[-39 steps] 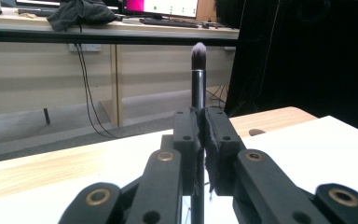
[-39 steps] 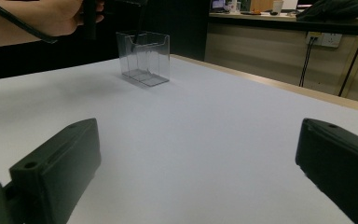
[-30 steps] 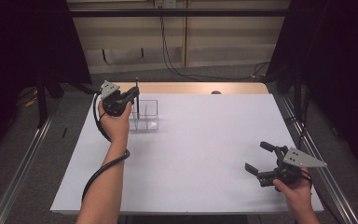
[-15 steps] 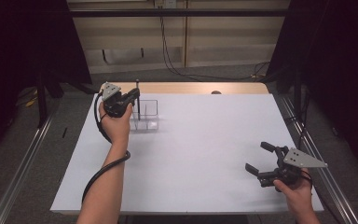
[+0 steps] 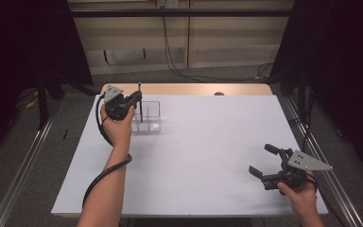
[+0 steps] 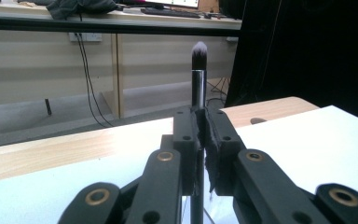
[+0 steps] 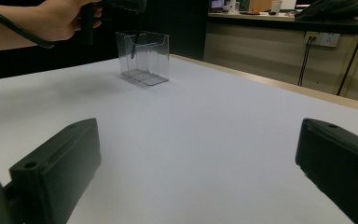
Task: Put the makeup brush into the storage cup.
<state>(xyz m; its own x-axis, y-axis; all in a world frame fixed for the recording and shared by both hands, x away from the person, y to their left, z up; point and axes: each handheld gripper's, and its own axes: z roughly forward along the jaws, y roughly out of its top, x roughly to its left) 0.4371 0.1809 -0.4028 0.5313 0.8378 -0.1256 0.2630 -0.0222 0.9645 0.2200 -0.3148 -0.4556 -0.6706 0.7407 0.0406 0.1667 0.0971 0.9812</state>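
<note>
A black-handled makeup brush (image 5: 140, 101) stands upright, bristles up, its lower end inside a clear plastic organizer box (image 5: 150, 117) at the table's far left. My left gripper (image 5: 134, 98) is shut on the brush's handle above the box. In the left gripper view the brush (image 6: 198, 77) rises from between the closed pads (image 6: 213, 154), its dark tuft at the top. My right gripper (image 5: 263, 161) rests open near the table's front right with nothing between its jaws. In the right gripper view the clear box (image 7: 143, 57) stands far off with the brush's tip (image 7: 134, 46) in it.
The white table top (image 5: 203, 146) spreads between the two hands. A bare wooden strip (image 5: 194, 89) runs along its far edge. Metal rails (image 5: 23, 161) flank the table on both sides, and cables hang by the back wall.
</note>
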